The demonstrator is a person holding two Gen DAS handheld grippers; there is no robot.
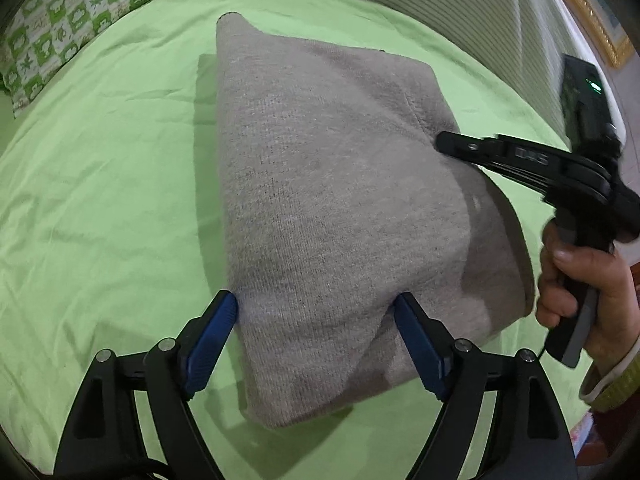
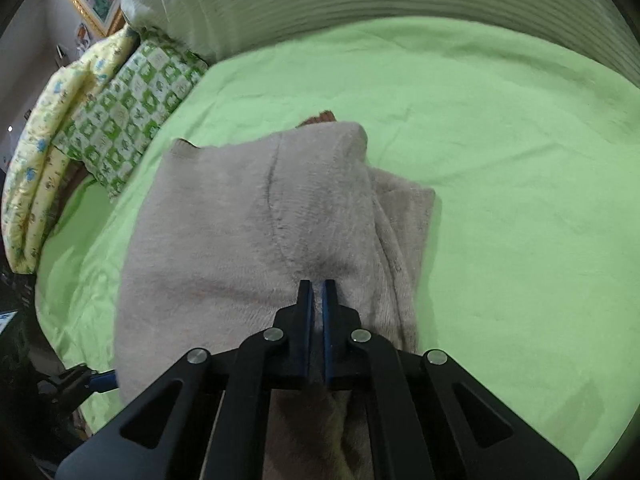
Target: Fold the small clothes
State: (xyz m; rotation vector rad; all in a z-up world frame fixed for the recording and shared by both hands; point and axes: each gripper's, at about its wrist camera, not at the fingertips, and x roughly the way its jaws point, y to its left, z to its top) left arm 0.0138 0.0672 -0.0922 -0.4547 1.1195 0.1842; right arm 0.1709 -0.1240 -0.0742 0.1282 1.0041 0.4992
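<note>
A grey knit garment (image 1: 328, 200) lies partly folded on the green bed sheet (image 1: 100, 200), stretching forward from both tongs. The left tongs (image 1: 314, 320) stand wide, their blue pads (image 1: 212, 340) either side of the garment's near edge, with fabric bulging between them. The right tongs (image 2: 317, 292) are pinched nearly closed on a fold of the garment at its right side. Beyond the garment, up and left of the tongs, rests a green-and-white patterned pillow (image 2: 128, 112).

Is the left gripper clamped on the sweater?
No. The left gripper is open, its jaws wide apart astride the grey sweater.
</note>
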